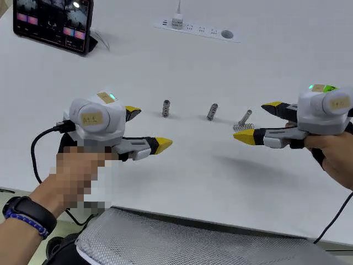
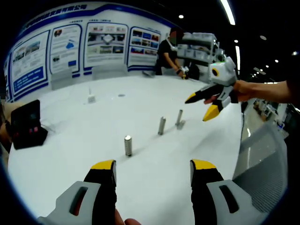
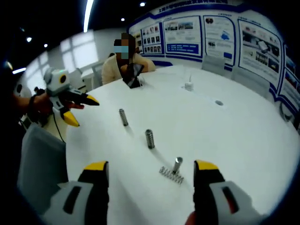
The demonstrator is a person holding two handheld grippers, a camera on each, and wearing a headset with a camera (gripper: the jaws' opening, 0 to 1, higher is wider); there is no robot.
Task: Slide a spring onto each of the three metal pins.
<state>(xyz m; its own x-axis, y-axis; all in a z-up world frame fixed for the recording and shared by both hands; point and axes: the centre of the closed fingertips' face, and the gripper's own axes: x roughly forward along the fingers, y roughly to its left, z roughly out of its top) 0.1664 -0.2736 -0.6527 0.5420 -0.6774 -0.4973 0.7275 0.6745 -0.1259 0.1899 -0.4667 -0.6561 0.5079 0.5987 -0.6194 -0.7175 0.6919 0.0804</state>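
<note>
Three short metal pins stand in a row on the white table (image 1: pixel 182 171). The left pin (image 1: pixel 166 108) and the middle pin (image 1: pixel 212 112) look ribbed, with coils around them. The right pin (image 1: pixel 245 117) is bare and leans a little, and a loose spring (image 1: pixel 243 127) lies on the table against its foot. In the right gripper view that spring (image 3: pixel 170 175) lies just ahead of my right gripper (image 3: pixel 151 166), whose jaws are open and empty. My left gripper (image 1: pixel 150 128) hovers left of the row, open with nothing in it, and the nearest pin (image 2: pixel 128 145) stands ahead of it.
A tablet (image 1: pixel 55 22) stands at the far left and a white power strip (image 1: pixel 196 27) lies at the back. A grey mesh chair back (image 1: pixel 193 237) sits at the table's near edge. A person (image 3: pixel 123 61) sits across the table.
</note>
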